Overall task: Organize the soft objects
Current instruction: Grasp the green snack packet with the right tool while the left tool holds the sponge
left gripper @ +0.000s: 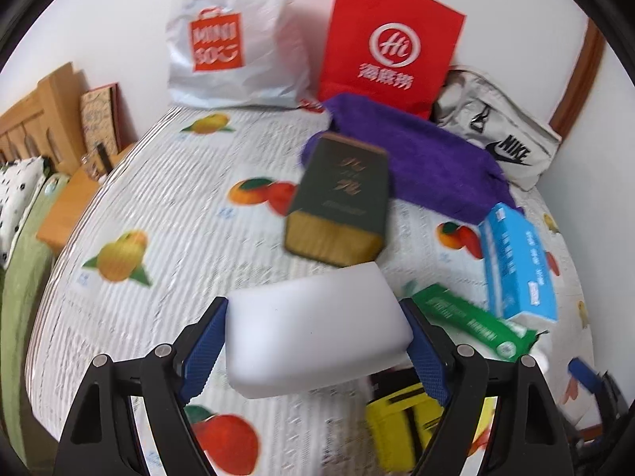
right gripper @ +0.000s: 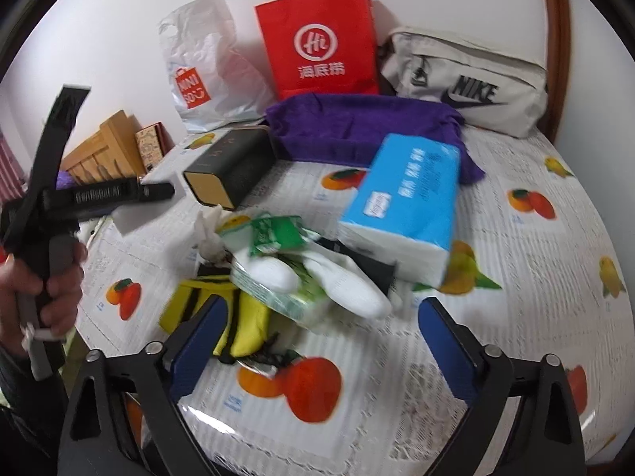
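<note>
Left gripper point(left gripper: 317, 341) pinches white foam sponge block point(left gripper: 317, 329) across short sides, lifted clear of bed point(left gripper: 158, 198). Block looks light, squashy, non-slip; mid-side grip suits, light squeeze enough. Right gripper point(right gripper: 321, 341) spread, empty, above pile: white socks point(right gripper: 341, 281), yellow pouch point(right gripper: 222, 317), blue tissue pack point(right gripper: 405, 202).
</note>
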